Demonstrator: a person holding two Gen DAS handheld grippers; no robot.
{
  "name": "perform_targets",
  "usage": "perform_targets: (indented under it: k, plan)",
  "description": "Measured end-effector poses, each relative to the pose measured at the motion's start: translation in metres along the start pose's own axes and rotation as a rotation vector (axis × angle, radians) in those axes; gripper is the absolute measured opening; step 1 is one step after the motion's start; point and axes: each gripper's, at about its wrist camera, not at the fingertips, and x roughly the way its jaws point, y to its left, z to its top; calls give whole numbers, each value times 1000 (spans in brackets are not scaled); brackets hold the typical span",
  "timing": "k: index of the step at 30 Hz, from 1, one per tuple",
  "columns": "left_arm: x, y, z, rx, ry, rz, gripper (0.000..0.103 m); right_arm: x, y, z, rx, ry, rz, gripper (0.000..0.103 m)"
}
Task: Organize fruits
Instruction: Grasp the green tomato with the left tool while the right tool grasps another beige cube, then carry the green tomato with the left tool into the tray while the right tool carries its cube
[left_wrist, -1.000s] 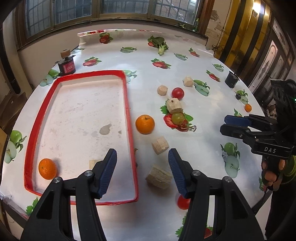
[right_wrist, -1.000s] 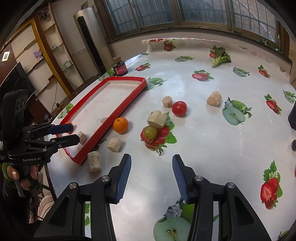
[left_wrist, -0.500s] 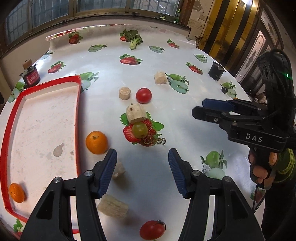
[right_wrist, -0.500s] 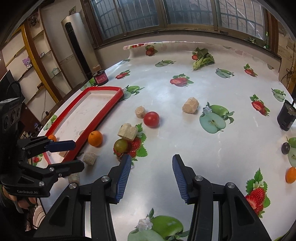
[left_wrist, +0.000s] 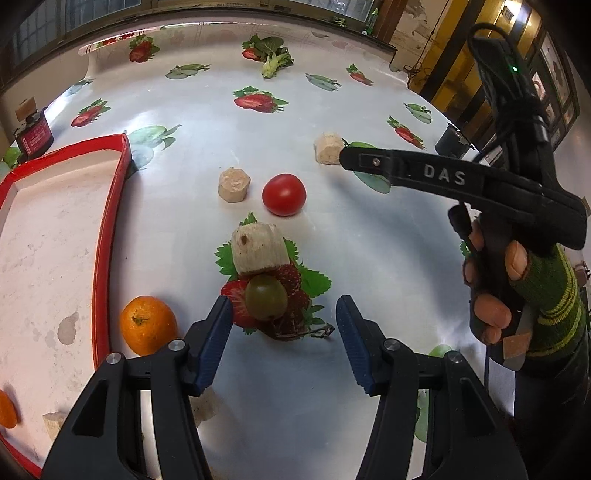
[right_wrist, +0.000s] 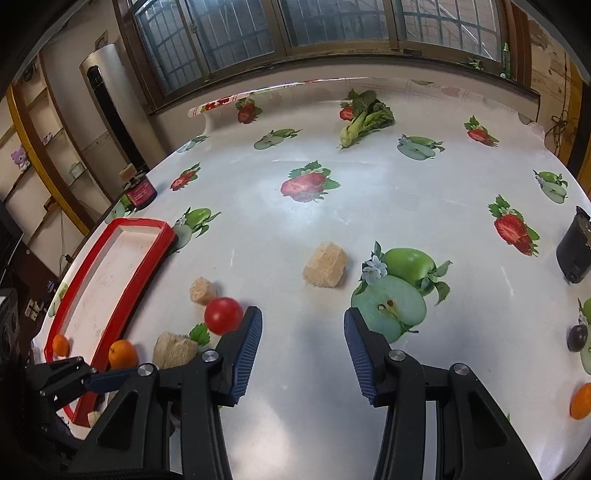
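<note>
We find the task at an early stage. One small orange lies inside the red tray at its near end, together with a pale block; the rest of the fruit lies out on the counter. Outstanding items, as far as we can see: a second orange just beside the tray's outer rim, a green grape touching a tan block, a red tomato beyond them, and, well apart at the far right of the right wrist view, a dark plum and another orange. Several more tan blocks are scattered about; we cannot tell whether they belong to the sorting. Our left gripper hovers with its jaws wide apart and empty, the grape just ahead of the gap. Our right gripper is likewise spread wide and holds nothing, over bare counter near the tomato. Legible writing: "DAS" on the side of the right gripper. The dark jar carries a red label whose text is too small to read.
</note>
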Motion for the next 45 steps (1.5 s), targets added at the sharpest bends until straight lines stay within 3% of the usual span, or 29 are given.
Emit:
perform_targets:
  k: [4, 8, 10, 11, 20, 32, 45]
  plan:
    - [8, 3, 0, -7, 12, 2, 55, 24, -6, 10, 25, 7, -18, 48]
    - [11, 7, 1, -15, 1, -19, 34, 45, -11, 17, 41, 32, -26, 47]
    - [12, 10, 1, -19, 0, -22, 22, 49, -9, 17, 28, 20, -40, 41]
    - [12, 11, 1, -21, 0, -30, 22, 49, -9, 17, 24, 24, -38, 34]
    - [-3, 12, -5, -12, -21, -41, 22, 21, 4, 7, -1, -5, 3, 34]
    - [-44, 27, -14, -26, -86, -13, 22, -36, 55, -8, -88, -65, 72, 34]
    - [-75, 53, -27, -56, -139, 26, 22, -45, 95, -18, -138, -56, 112, 34]
